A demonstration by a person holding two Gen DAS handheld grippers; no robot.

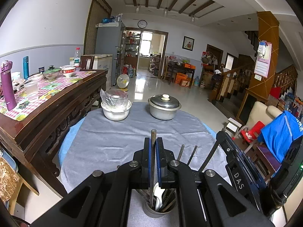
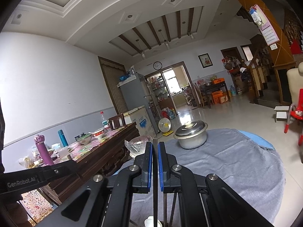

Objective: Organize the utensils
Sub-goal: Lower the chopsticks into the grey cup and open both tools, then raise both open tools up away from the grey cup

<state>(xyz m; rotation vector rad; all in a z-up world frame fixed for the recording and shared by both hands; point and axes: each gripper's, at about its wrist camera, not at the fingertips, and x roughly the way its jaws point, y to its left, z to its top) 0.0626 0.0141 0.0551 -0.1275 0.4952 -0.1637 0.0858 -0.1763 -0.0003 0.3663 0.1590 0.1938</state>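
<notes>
Chopsticks stand upright in both our claws: the left claw (image 1: 153, 158) is pinched nearly closed on a dark chopstick (image 1: 153, 141) whose lower end reaches into the metal holder (image 1: 154, 211) directly beneath, and the right claw (image 2: 155, 164) is clamped the same way on another thin stick (image 2: 155, 151). We judge the vertical hold is meant to let each stick slide straight down into the holder, which sits at the near edge of the cloth-covered bench (image 1: 113, 141) and already carries a white spoon (image 1: 158, 194) and more sticks. Far across the bench, well apart from our claws, stand a lidded pot (image 1: 163, 106) and a covered white bowl (image 1: 115, 108).
</notes>
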